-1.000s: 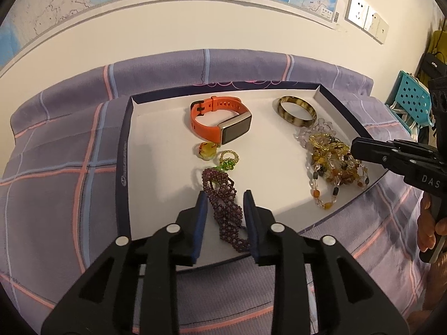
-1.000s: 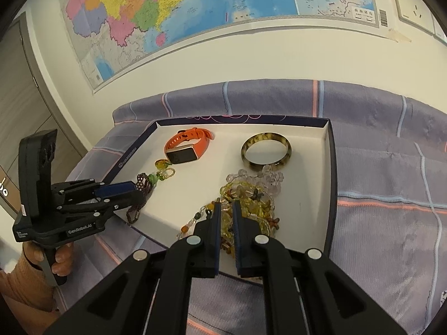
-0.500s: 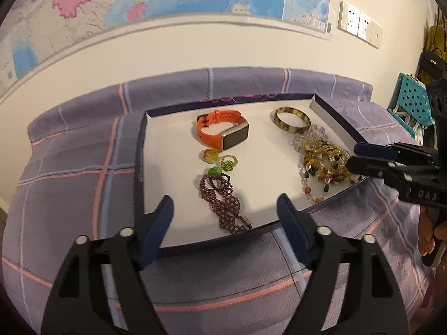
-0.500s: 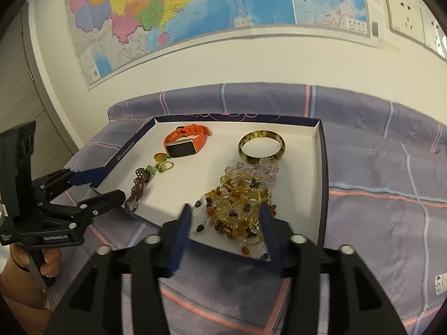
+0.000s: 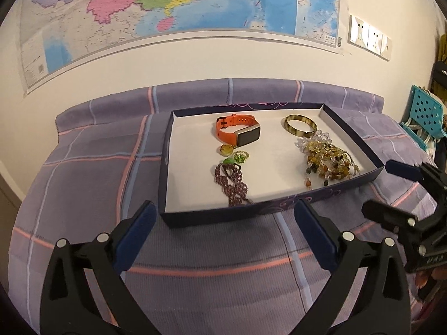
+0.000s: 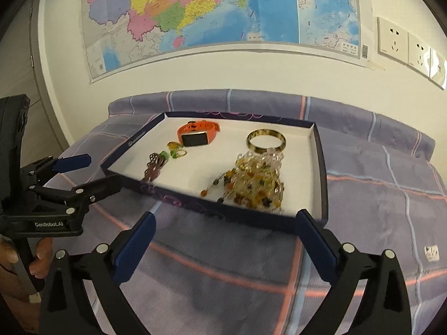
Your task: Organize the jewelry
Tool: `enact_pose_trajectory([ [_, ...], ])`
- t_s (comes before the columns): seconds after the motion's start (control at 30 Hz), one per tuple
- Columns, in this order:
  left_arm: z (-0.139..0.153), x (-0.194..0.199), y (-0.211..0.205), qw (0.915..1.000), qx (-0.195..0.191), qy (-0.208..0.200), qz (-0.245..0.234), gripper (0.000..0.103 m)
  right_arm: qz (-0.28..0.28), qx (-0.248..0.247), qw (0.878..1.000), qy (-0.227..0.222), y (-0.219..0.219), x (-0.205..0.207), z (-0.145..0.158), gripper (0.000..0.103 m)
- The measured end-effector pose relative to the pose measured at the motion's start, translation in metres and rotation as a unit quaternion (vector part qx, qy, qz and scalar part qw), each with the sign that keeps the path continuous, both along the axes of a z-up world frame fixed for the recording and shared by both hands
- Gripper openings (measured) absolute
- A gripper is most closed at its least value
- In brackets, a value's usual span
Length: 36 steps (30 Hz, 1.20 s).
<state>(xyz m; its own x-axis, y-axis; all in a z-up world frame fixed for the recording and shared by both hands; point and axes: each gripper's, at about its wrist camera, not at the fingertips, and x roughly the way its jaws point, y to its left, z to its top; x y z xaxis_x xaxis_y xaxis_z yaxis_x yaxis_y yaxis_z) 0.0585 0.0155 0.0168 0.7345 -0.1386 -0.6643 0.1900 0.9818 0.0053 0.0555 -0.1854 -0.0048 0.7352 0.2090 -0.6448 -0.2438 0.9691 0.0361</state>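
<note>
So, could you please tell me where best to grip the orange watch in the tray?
Probably the orange watch by its strap loop behind the screen, from above, one of the jaws inside: it lies on edge, open side up.

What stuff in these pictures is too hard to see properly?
- Purple bracelet: its near end is hidden behind the tray wall in both views.
- Bead pile: blurred in the right view; tangled in both, so strands can't be counted.
- Two rings: too small to make out details.
- Map: top cut off; print too small to read.
</note>
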Motion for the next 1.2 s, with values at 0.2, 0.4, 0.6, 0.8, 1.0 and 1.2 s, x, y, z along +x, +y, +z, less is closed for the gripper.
enact_pose_trajectory([
  [0.2,0.001,-0.01,0.001,0.9999,0.001,-0.001,0.013,0.097,-0.005,-0.01,1.0,0.0,0.004,-0.009,-0.003,0.096],
  [0.4,0.001,-0.015,0.004,0.9997,0.001,-0.002,0.024,0.097,-0.013,0.003,1.0,0.007,0.003,-0.012,-0.006,0.096],
  [0.6,0.0,-0.017,0.005,0.9996,0.001,-0.003,0.028,0.097,-0.017,0.002,1.0,0.006,0.004,-0.013,-0.006,0.096],
  [0.8,0.0,-0.018,0.005,0.9997,0.003,-0.002,0.025,0.097,-0.019,-0.001,1.0,0.005,0.005,-0.014,-0.005,0.096],
  [1.0,0.0,-0.018,0.004,0.9997,0.004,-0.001,0.024,0.098,-0.02,-0.001,1.0,0.005,0.005,-0.014,-0.004,0.096],
  [1.2,-0.001,-0.019,0.003,0.9997,0.005,0.002,0.023,0.097,-0.022,-0.002,1.0,0.007,0.005,-0.014,-0.004,0.096],
])
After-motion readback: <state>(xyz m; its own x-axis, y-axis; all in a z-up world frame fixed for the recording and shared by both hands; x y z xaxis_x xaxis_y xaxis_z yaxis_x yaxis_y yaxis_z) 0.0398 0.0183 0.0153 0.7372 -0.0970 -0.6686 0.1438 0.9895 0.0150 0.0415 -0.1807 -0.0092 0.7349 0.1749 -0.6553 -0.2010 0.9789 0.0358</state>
